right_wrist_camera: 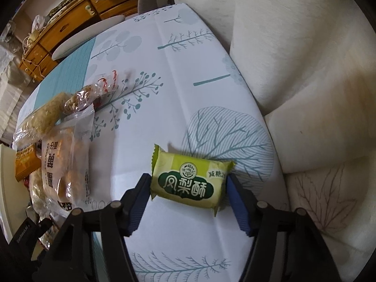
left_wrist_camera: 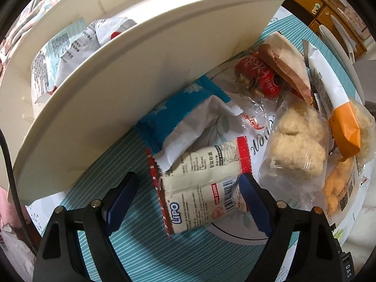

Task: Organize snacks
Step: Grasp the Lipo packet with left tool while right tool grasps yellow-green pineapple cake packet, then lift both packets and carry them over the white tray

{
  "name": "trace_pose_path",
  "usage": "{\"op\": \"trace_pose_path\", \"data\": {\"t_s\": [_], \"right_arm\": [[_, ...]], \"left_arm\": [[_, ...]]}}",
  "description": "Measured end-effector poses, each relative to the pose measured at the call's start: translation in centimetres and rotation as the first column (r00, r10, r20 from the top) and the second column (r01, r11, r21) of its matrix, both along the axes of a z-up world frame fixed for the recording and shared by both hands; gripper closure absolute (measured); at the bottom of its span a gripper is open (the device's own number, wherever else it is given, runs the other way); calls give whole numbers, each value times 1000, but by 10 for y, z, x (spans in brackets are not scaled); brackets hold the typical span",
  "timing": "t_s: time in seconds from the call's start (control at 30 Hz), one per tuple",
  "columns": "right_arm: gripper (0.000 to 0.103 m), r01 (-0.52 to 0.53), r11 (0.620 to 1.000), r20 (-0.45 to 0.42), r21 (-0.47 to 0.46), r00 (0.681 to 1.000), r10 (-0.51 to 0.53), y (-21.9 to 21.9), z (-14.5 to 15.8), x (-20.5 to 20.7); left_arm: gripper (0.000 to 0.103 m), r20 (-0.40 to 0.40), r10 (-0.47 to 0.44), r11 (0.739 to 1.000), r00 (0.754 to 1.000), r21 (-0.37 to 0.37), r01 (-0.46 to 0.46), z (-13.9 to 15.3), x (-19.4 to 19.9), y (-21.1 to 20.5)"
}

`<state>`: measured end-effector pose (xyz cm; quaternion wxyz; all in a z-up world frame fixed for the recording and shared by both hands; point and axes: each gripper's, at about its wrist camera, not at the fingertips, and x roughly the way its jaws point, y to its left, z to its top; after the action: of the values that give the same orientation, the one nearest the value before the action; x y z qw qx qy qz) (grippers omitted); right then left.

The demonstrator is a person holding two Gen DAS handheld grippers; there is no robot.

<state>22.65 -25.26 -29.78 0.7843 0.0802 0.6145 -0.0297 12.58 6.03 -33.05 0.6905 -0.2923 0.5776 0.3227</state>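
Observation:
In the left wrist view my left gripper (left_wrist_camera: 188,183) is open around a white and red Lipo snack pack (left_wrist_camera: 199,183) lying on the table; the right finger touches its edge, the left finger stands apart. A blue and white packet (left_wrist_camera: 178,119) lies just behind it against the cream organizer box (left_wrist_camera: 131,80). In the right wrist view my right gripper (right_wrist_camera: 186,183) is open around a green pineapple-cake packet (right_wrist_camera: 190,181) on the tablecloth, with its fingers close on both sides.
The box holds white and blue packets (left_wrist_camera: 70,49). A pile of snacks lies to the right: a red packet (left_wrist_camera: 258,75), clear bags of puffed rice (left_wrist_camera: 296,138) and an orange packet (left_wrist_camera: 345,127). The same pile (right_wrist_camera: 58,145) sits left of the right gripper. A cream sofa (right_wrist_camera: 305,70) borders the table.

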Motion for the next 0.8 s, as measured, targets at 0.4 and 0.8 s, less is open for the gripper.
{"op": "trace_pose_path", "data": {"t_s": [0.4, 0.8], "right_arm": [[48, -39, 999, -47, 37, 998, 41, 0, 4, -16], [48, -86, 990, -121, 108, 988, 99, 9, 4, -64]], "left_arm": [[51, 52, -48, 999, 997, 2, 48, 7, 11, -12], [53, -22, -163, 986, 986, -26, 163, 12, -14, -19]]}}
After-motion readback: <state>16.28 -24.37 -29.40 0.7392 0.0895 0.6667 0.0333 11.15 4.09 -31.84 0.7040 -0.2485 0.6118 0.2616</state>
